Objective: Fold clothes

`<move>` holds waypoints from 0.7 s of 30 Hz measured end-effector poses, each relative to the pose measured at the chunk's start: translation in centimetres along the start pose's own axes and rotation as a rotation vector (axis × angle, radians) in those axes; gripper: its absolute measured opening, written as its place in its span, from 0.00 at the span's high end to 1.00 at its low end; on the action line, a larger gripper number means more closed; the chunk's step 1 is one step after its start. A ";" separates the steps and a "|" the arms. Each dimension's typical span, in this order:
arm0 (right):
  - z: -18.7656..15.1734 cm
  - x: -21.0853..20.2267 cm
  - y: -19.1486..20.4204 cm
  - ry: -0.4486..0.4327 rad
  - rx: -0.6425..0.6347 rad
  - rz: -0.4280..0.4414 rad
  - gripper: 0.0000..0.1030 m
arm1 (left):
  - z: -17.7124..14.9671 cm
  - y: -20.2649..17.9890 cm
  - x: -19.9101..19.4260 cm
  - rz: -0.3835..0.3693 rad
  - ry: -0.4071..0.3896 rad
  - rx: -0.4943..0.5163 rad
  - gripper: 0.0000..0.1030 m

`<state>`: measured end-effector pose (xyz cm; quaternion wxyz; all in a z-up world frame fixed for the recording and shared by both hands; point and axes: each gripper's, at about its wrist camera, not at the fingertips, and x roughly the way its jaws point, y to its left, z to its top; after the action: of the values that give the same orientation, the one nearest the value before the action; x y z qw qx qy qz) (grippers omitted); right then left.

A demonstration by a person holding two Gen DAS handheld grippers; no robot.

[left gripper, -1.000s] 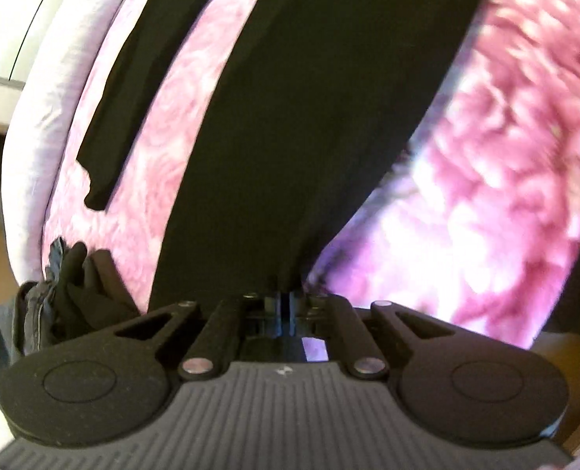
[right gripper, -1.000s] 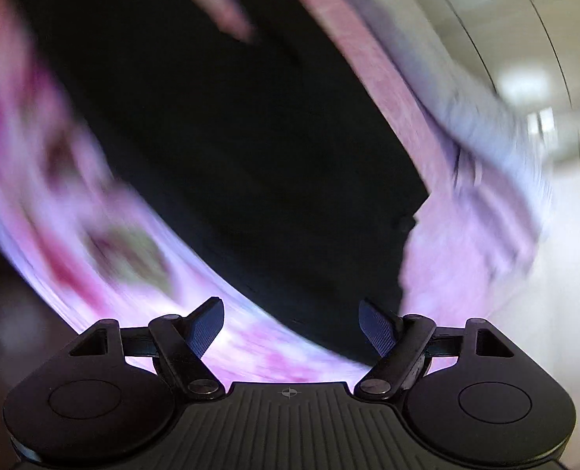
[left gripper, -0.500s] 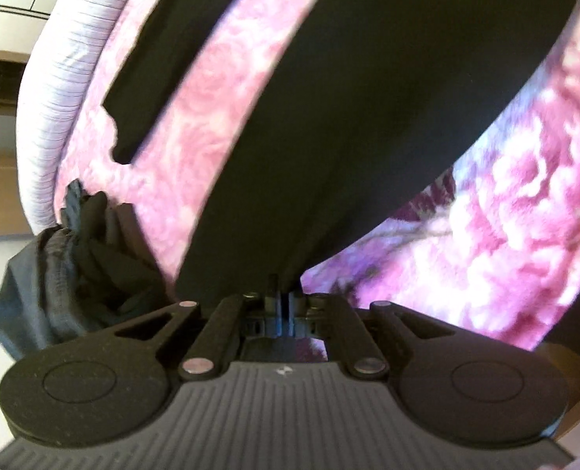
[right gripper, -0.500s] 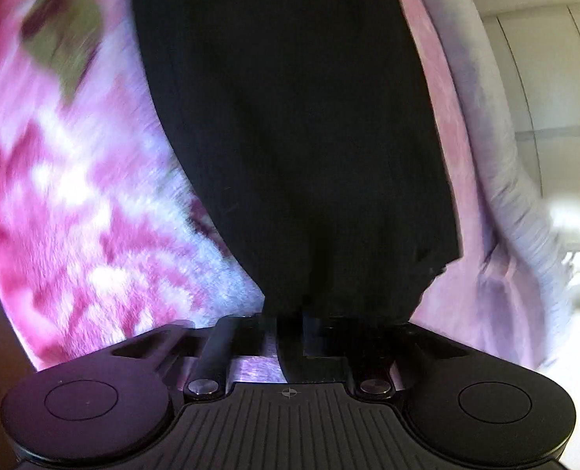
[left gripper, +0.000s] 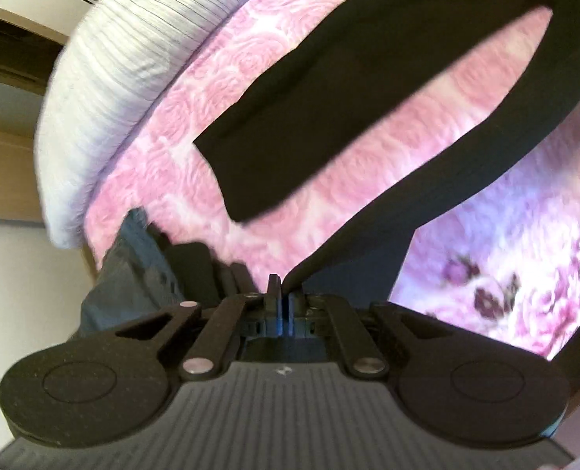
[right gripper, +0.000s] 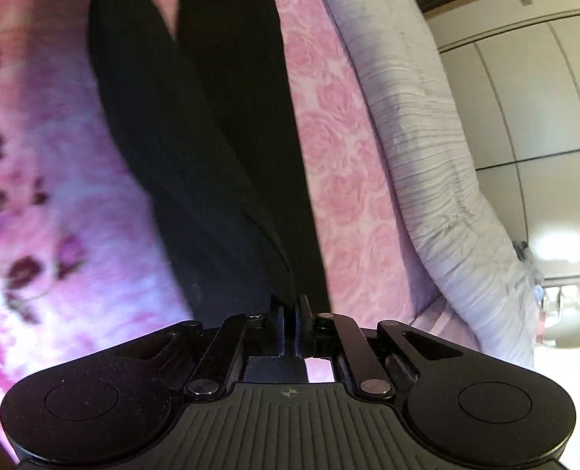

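Both my left gripper point(left gripper: 281, 293) and right gripper point(right gripper: 288, 309) have jaws clenched on the black garment point(left gripper: 368, 117), whose length stretches away over the pink bed point(left gripper: 368, 180).

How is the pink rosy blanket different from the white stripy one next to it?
The pink rose blanket is printed with roses; the white striped quilt has thin lines and no flowers. The pink rose blanket lies flat under the black garment; the white striped quilt is puffy, bunched along the edge, with nothing on it. Both are soft bedding, side by side.
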<state>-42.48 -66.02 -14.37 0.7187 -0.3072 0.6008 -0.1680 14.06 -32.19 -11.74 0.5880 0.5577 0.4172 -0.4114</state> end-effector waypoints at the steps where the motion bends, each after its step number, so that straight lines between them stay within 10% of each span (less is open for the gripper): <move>1: 0.6 1.1 -1.3 0.012 0.001 0.014 0.97 | 0.8 1.1 0.7 -0.017 0.001 0.009 0.97; 21: 3.1 21.4 -14.7 0.145 0.301 0.343 0.97 | 20.5 12.3 20.1 -0.172 0.154 0.060 0.97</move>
<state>-32.89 -89.46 -20.86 0.7295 -0.0770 0.6622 -0.1526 32.68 -52.59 -26.38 0.4997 0.5670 0.4949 -0.4288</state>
